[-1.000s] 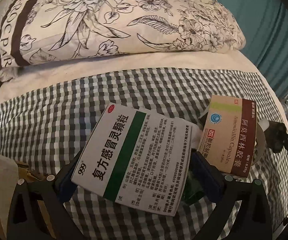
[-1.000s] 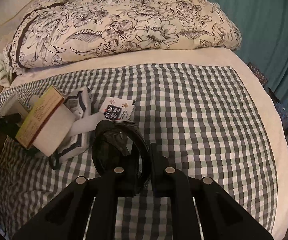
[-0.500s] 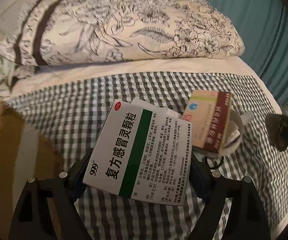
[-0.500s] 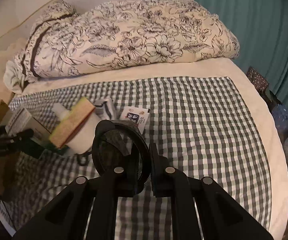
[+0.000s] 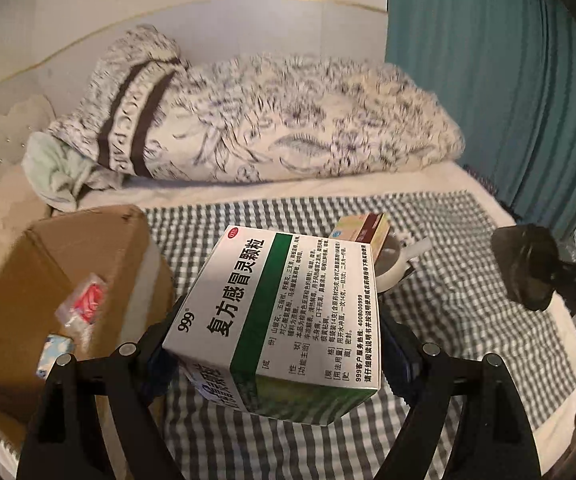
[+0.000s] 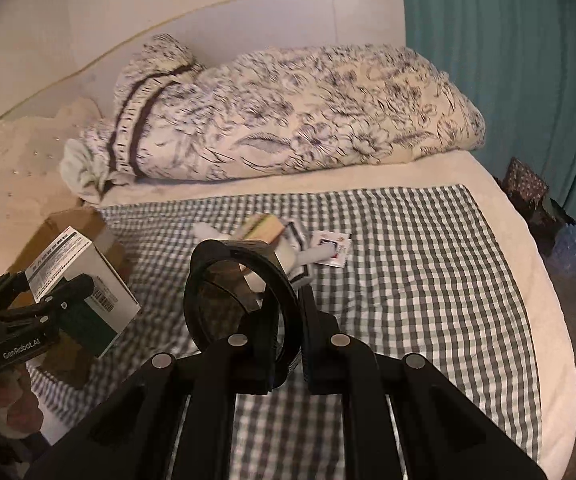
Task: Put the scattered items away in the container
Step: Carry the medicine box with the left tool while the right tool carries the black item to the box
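Note:
My left gripper (image 5: 280, 344) is shut on a white and green medicine box (image 5: 284, 312) and holds it above the checked bedspread, just right of an open cardboard box (image 5: 88, 248). The cardboard box holds a small red packet (image 5: 88, 300) and a blue-white packet (image 5: 54, 350). My right gripper (image 6: 288, 320) is shut on a black ring of tape (image 6: 244, 288), raised over the bed. A tan and maroon capsule box (image 5: 361, 232) lies on a white roll further back. In the right wrist view the left gripper (image 6: 20, 312) with its medicine box (image 6: 84, 280) shows at the left.
A small white sachet (image 6: 331, 248) lies on the checked cloth (image 6: 427, 280). A folded floral quilt (image 6: 288, 120) lies along the headboard. A teal curtain (image 6: 507, 60) hangs at the right, with bags and bottles (image 6: 571, 240) on the floor beside the bed.
My left gripper has lifted the medicine box and swung it left, bringing the cardboard box into view. My right gripper has risen with the black tape ring.

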`<state>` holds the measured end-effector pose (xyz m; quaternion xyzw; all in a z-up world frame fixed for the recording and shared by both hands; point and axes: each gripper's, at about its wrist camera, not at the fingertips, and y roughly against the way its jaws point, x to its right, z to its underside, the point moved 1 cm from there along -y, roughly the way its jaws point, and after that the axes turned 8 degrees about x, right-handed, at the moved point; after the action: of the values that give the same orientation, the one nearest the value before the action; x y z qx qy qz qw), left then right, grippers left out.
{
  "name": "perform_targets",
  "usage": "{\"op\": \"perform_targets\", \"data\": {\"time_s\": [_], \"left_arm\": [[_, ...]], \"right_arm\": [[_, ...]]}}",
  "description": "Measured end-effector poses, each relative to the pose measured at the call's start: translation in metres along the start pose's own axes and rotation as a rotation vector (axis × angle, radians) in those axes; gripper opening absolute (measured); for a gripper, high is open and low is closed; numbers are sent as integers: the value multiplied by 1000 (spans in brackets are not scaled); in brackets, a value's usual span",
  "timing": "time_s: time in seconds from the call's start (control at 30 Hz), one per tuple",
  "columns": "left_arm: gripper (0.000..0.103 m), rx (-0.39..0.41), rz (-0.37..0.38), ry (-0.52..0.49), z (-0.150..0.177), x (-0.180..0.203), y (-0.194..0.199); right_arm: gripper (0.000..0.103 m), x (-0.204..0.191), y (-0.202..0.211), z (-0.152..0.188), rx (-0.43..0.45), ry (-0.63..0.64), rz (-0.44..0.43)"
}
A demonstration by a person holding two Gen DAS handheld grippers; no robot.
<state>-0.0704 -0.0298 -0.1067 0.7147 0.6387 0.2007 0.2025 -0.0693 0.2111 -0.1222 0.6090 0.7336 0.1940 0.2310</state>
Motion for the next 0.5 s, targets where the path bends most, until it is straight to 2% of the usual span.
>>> {"op": "perform_targets", "data": {"time_s": [0.5], "left_arm": [[85,171,-73,45,-15,-31,104]], "right_arm": [[10,-64,79,-13,138,38,-54]]}}
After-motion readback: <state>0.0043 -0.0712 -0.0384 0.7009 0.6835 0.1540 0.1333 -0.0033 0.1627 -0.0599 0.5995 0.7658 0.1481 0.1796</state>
